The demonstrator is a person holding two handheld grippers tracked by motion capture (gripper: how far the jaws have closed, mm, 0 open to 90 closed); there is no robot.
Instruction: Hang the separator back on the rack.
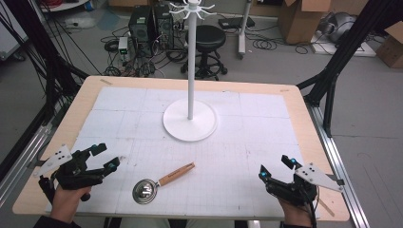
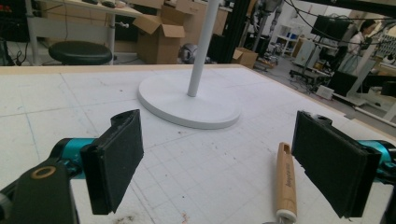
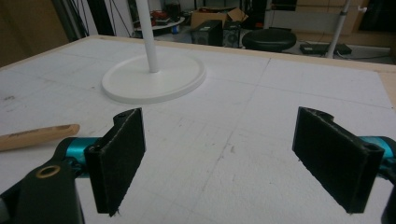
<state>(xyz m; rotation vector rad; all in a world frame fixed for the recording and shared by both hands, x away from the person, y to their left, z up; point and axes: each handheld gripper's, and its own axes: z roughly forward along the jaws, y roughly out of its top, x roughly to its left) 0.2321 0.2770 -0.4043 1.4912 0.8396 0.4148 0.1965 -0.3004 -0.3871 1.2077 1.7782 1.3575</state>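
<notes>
at the left side of the table (image 1: 294, 102) the left gripper (image 1: 105, 156) sits in a hand (image 1: 66, 202) near the front edge. its two black jaws are spread wide apart and hold nothing. a grey three-cornered plate (image 1: 53, 160) sits on top of it.

just to the right of it, near the front middle of the white mat (image 1: 266, 123), lies a small metal scoop with a wooden handle (image 1: 161, 182). the round shiny bowl is at the front and the handle points back and to the right. the scoop lies flat on the mat and nothing touches it. in the left gripper view the wooden handle (image 2: 285, 179) lies just inside the right jaw, not touching it.

behind the scoop, in the middle of the table, stands a tall white stand (image 1: 190, 118) with a round flat base, a thin straight pole and little hooks at the top. it is well apart from both grippers.

at the right side the right gripper (image 1: 275, 168) is held near the front edge. its jaws are wide apart too, with only bare mat between them.
</notes>
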